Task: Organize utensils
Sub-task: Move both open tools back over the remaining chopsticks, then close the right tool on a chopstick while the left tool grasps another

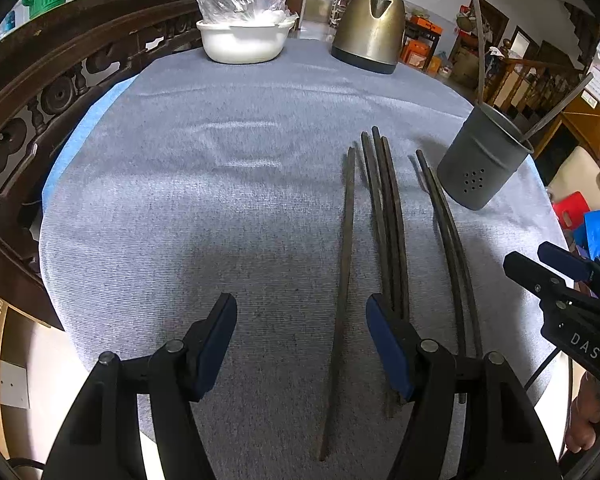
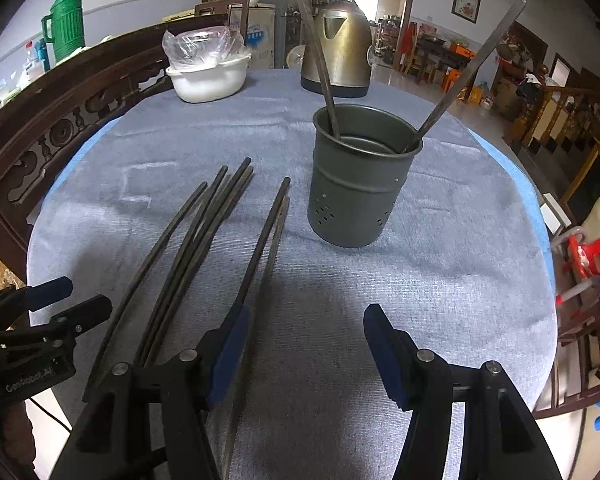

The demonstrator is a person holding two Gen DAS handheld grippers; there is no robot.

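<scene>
Both my tongs, left (image 1: 302,340) and right (image 2: 306,354), gape empty over loose chopsticks (image 1: 384,216); I'd pinch one mid-length, then tip it into the holder (image 2: 360,184).

Six dark chopsticks (image 1: 384,216) lie flat, roughly parallel, on the cloth. Grey perforated metal holder (image 2: 358,184) stands upright beside them, two chopsticks (image 2: 466,68) leaning inside.

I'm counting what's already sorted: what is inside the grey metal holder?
Two chopsticks stand in the holder, leaning against opposite sides of its rim. Part of the inner wall shows; the bottom and the sticks' lower ends are hidden by the wall.
</scene>
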